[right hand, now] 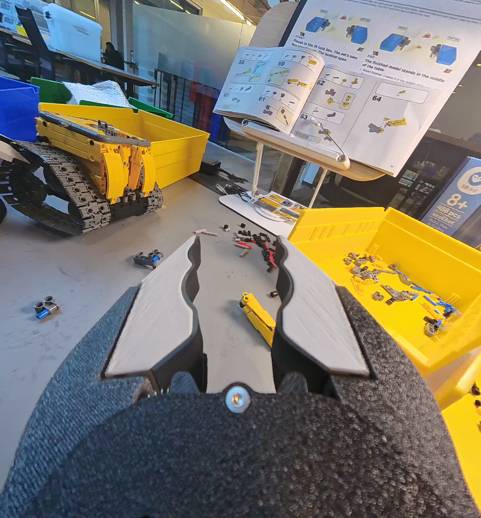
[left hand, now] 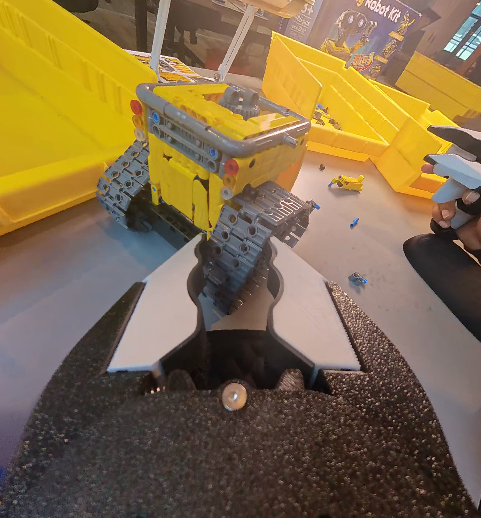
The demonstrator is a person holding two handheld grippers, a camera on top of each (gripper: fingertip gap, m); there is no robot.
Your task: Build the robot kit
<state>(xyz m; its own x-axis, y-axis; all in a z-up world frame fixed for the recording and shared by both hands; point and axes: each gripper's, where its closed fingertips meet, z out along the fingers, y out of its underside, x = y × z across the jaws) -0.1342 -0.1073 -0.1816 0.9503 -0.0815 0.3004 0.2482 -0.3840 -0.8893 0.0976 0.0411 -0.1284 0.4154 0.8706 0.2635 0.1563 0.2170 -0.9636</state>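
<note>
The grey table (right hand: 65, 280) carries yellow bins (right hand: 401, 252) and a yellow tracked brick model (left hand: 219, 157), tilted. The left gripper (left hand: 233, 246) is clamped on the model's near grey track (left hand: 239, 246). The right gripper (right hand: 237, 244) hovers with jaws parted, grasping nothing, above a small yellow brick assembly (right hand: 257, 314) lying on the table. Loose black and red pins (right hand: 257, 244) lie scattered just ahead of it.

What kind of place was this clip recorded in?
Probably a workshop or lab bench set up for toy-brick building: a half-built yellow tracked model stands on a grey table, yellow parts bins hold loose pieces, and an instruction booklet sits open on a stand.
</note>
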